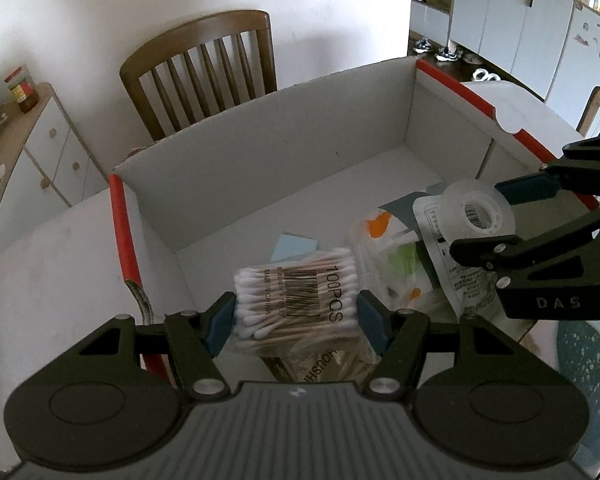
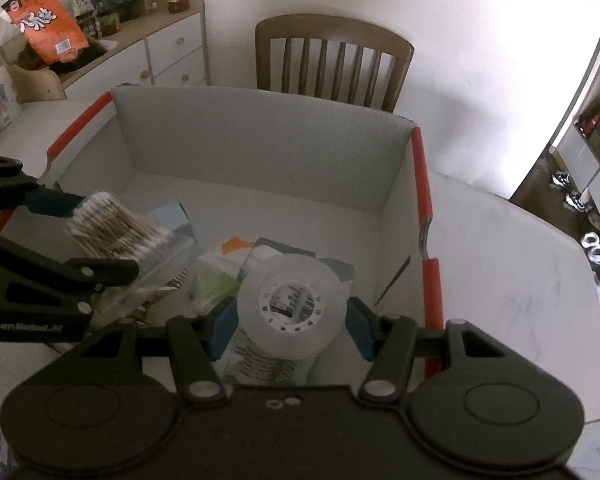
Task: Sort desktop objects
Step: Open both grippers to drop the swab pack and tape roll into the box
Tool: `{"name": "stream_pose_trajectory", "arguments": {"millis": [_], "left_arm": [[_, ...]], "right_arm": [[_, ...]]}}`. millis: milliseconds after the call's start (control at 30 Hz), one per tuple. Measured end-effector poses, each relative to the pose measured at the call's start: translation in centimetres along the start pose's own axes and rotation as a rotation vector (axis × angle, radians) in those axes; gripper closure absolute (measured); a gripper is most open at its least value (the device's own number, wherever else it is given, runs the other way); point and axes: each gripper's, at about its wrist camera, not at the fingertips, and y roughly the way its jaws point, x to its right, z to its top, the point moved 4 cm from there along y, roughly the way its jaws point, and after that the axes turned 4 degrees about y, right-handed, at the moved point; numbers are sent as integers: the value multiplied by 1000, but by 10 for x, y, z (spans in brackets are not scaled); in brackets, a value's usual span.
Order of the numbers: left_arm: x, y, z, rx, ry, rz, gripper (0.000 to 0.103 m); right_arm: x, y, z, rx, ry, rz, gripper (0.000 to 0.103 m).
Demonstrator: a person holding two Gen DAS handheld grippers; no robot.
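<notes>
Left wrist view: left gripper (image 1: 296,316) part-way open, blue pads pressed on both ends of a clear pack of cotton swabs (image 1: 298,294), held above the near left part of an open white cardboard box (image 1: 260,168) with red-taped edges. Under and beside the pack, on the box floor: a blue card (image 1: 296,246), an orange-and-green packet (image 1: 396,256) and a white printed pouch (image 1: 460,276). Off to the right, right gripper (image 1: 484,216) clamped on a roll of clear tape (image 1: 478,212) over those packets. Right wrist view: right gripper (image 2: 292,322) about half open, pads tight against the rim of the tape roll (image 2: 292,300), core facing the camera, inside the box (image 2: 260,136) near its front. Box on a white table (image 2: 500,248); wooden chair (image 2: 332,60) behind.
</notes>
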Motion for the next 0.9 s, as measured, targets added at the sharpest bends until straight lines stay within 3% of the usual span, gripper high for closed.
{"name": "stream_pose_trajectory", "arguments": {"millis": [133,267,500,900], "left_arm": [[1,1,2,-12,6,6,37],[3,2,2,-25,15,4,35],[3,0,2,-36,0,17,28],[9,-20,4,-12,8,24,28]], "right_arm": [[0,0,-1,-4,-8,-3,44],[1,-2,-1,3,-3,-1,35],[3,-9,0,11,5,5,35],[6,-28,3,40,18,14,35]]}}
